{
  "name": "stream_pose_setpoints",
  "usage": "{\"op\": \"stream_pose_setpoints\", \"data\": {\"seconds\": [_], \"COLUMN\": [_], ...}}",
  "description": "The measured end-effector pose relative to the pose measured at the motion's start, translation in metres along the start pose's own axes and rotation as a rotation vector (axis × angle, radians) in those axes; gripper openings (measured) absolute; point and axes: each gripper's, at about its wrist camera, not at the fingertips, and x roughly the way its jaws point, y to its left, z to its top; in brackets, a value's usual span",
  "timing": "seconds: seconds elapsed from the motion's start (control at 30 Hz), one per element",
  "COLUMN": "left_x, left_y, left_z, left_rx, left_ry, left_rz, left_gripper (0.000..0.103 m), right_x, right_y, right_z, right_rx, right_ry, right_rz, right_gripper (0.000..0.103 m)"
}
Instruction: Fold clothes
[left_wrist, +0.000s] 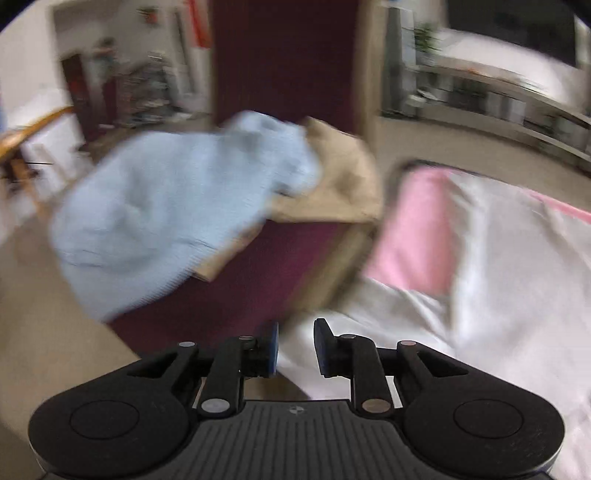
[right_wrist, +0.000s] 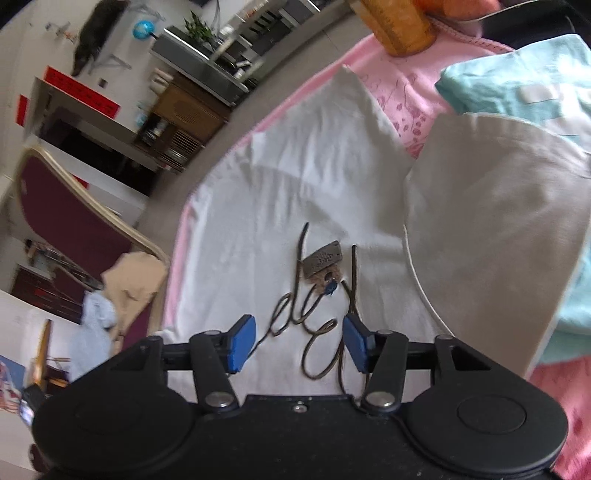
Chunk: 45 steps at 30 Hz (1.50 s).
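Up close, the left tongs (left_wrist: 295, 347) stand a little apart with nothing between the blue pads, above the edge of a white garment (left_wrist: 498, 258) and the seat of a maroon chair (left_wrist: 258, 266). On that chair, well ahead of the tongs, lies a light blue garment (left_wrist: 166, 206) partly over a tan garment (left_wrist: 343, 177). The left wrist view is blurred, so finer detail cannot be told.

The right tongs (right_wrist: 300, 341) are about half open and hold nothing; a dark cord (right_wrist: 295, 314) loops on the cloth between and ahead of the pads. Just beyond the cord lies a small grey tag (right_wrist: 322, 260). Both rest on the white garment (right_wrist: 295, 177), spread flat over a pink sheet (right_wrist: 406, 92). To the right, a grey garment (right_wrist: 491, 221) overlaps the white one, with a turquoise garment (right_wrist: 517, 85) behind it. An orange container (right_wrist: 399, 26) stands at the far edge.
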Motion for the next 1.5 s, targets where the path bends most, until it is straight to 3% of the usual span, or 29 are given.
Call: {"op": "stream_pose_setpoints", "data": {"seconds": [0.07,0.13,0.17,0.23,0.33,0.4,0.43,0.5,0.67,0.8,1.0,1.2,1.33,1.5], "left_x": [0.003,0.01,0.014,0.02,0.026,0.035,0.037,0.039,0.041,0.024,-0.016,0.011,0.062,0.105], "left_y": [-0.016,-0.034,-0.044,-0.06,-0.072,-0.069,-0.063,-0.048,-0.024,-0.022,-0.036,-0.06,-0.083,-0.112], "left_z": [-0.01,-0.02,-0.025,-0.033,-0.042,-0.044,-0.044,-0.042,-0.036,-0.025,0.014,0.052,0.057,0.05], "left_rx": [0.035,0.082,0.112,0.172,0.241,0.243,0.226,0.167,0.061,0.021,0.035,0.054,0.088,0.149], "left_ry": [0.066,0.11,0.122,0.14,0.141,0.16,0.166,0.19,0.226,0.175,0.003,-0.018,0.044,0.143], "left_rz": [-0.101,-0.145,-0.147,-0.147,-0.106,-0.043,-0.009,0.028,0.057,-0.044,-0.206,-0.268,-0.284,-0.341], "left_gripper": [0.023,0.023,0.023,0.024,0.027,0.029,0.03,0.03,0.029,0.028,0.028,0.028,0.02,0.017], "right_x": [-0.012,-0.015,-0.014,-0.005,0.013,0.02,0.022,0.012,-0.024,-0.042,-0.058,-0.033,0.011,0.063], "right_y": [-0.006,-0.014,-0.017,-0.017,-0.018,-0.023,-0.027,-0.04,-0.058,-0.038,0.028,0.067,0.04,-0.03], "right_z": [-0.006,-0.011,-0.013,-0.017,-0.022,-0.022,-0.022,-0.02,-0.022,-0.013,0.021,0.063,0.085,0.096], "right_rx": [0.021,0.039,0.042,0.014,-0.025,-0.017,-0.004,0.081,0.174,0.134,-0.024,-0.17,-0.143,-0.007], "right_ry": [-0.019,-0.022,-0.018,0.023,0.094,0.104,0.103,0.068,-0.085,-0.134,-0.2,-0.29,-0.266,-0.165], "right_rz": [0.007,-0.026,-0.048,-0.081,-0.103,-0.168,-0.21,-0.241,-0.381,-0.273,-0.114,-0.068,-0.117,-0.202], "right_gripper": [0.054,0.054,0.051,0.035,0.031,0.031,0.023,0.014,0.012,0.019,0.021,0.029,0.029,0.026]}}
